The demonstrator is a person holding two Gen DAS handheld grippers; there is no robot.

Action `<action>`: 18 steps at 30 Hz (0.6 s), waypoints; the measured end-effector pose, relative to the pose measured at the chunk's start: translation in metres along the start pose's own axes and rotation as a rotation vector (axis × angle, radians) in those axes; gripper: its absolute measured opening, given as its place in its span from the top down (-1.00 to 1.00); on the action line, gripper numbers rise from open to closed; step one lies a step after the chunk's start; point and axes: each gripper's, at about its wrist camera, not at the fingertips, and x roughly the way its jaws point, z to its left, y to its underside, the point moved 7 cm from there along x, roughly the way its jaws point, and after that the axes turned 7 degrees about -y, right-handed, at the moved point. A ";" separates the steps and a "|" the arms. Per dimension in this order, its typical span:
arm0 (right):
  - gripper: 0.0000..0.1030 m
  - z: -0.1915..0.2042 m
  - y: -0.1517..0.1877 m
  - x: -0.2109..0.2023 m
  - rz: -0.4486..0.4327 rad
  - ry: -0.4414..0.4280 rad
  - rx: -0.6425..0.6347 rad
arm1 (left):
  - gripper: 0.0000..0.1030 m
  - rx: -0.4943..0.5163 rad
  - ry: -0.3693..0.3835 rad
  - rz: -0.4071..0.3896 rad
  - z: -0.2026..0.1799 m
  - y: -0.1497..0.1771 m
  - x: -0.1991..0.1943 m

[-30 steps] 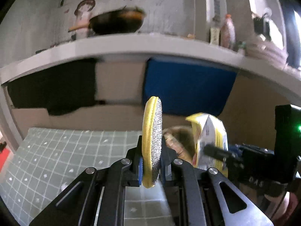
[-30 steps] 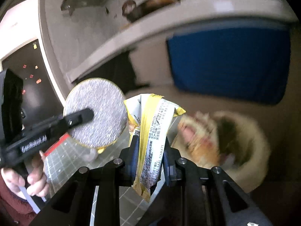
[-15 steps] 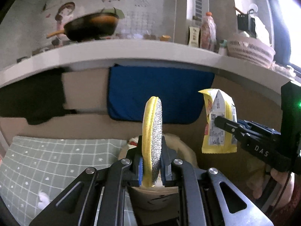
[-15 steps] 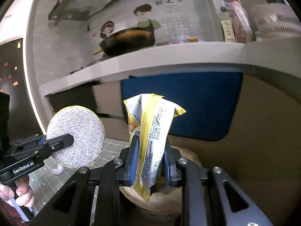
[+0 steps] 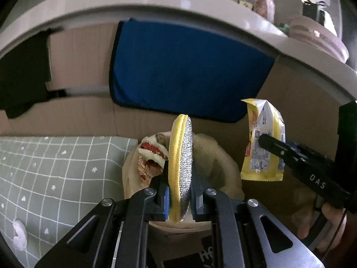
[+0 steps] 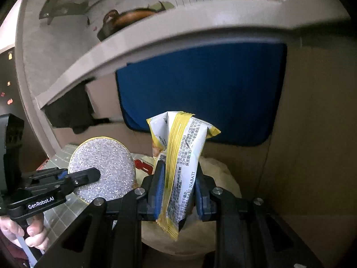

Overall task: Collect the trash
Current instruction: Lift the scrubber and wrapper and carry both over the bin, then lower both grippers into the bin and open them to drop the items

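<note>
1. Two grippers up close: the left gripper (image 5: 179, 192) is clamped edge-on around a round scouring pad (image 5: 181, 167), yellow foam backing on one side, glittery silver mesh on the other.
2. Right gripper (image 6: 179, 192): jaws easing apart, a crinkled yellow-and-white snack wrapper (image 6: 180, 167) upright between the pads and touching both.
3. Just beyond and below both, a pale-lined bin (image 5: 218, 165) holding red-printed litter.
4. Only the left wrist view shows the grey-green gridded cloth (image 5: 55, 167) broadly; only the right wrist view shows the pad's full silver disc face.
5. Farther back, a flat blue cloth (image 6: 200, 89) hangs under a pale counter edge (image 5: 156, 4).
</note>
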 end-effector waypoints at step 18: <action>0.54 -0.031 0.019 0.064 0.095 0.012 0.060 | 0.73 -0.091 0.077 0.215 0.014 0.019 0.106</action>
